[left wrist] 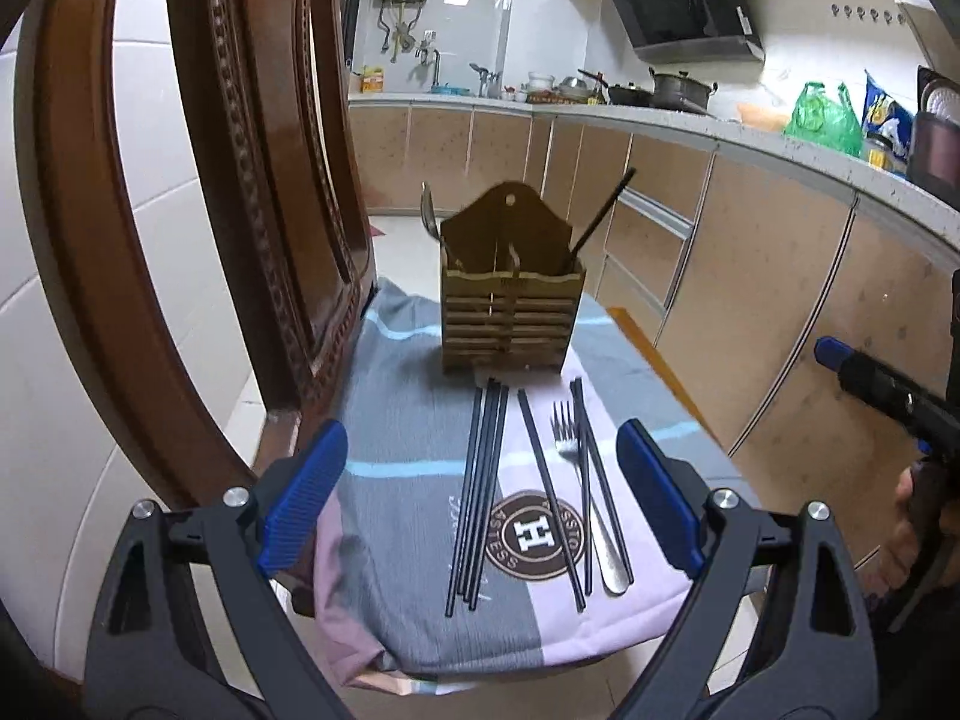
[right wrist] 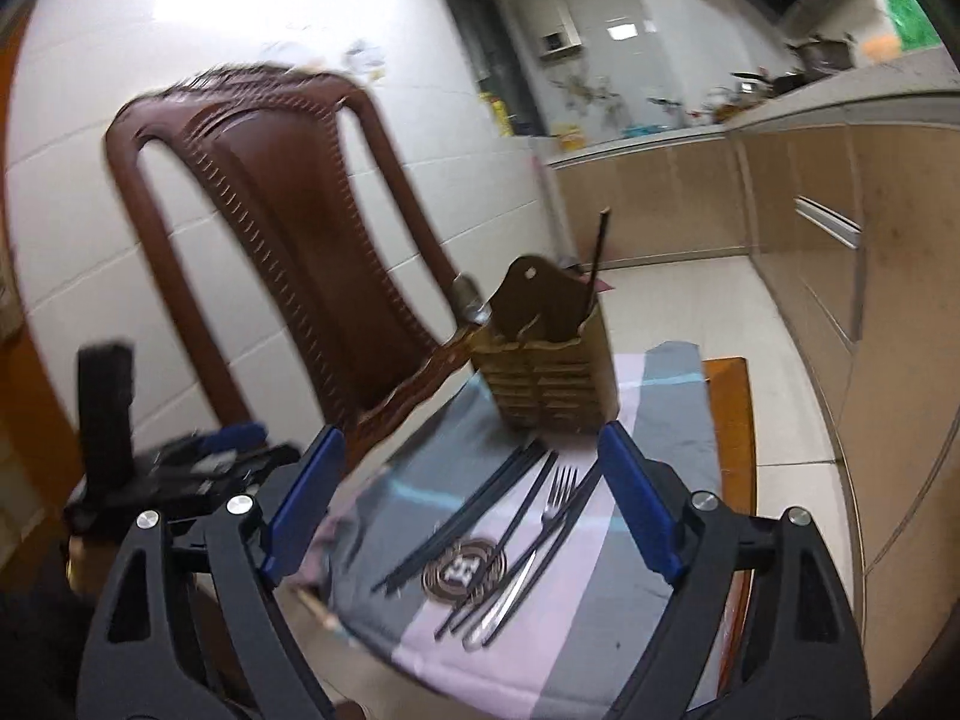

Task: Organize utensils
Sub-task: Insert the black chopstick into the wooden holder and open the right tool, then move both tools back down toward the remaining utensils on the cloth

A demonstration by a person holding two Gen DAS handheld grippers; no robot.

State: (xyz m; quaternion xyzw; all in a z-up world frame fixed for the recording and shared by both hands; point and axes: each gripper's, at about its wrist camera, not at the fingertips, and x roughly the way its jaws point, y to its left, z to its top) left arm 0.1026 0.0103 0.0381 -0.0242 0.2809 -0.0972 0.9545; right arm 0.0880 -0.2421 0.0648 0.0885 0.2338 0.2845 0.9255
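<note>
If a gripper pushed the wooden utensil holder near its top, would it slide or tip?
The wooden utensil holder looks taller than it is deep, so a high push would probably tip it. It stands on a loose patterned cloth, which might bunch rather than let it slide. The slatted wood looks stiff and fairly light.

Black chopsticks point(left wrist: 480, 492) & steel fork point(left wrist: 579, 480) lie flat before upright wooden holder point(left wrist: 510, 312).

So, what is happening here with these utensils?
A person holds a gripper in each hand over a cloth-covered table. Both the left gripper and the right gripper are open and hold nothing. The wooden holder already has a chopstick and a spoon in it. More chopsticks and a fork lie on the cloth.
</note>
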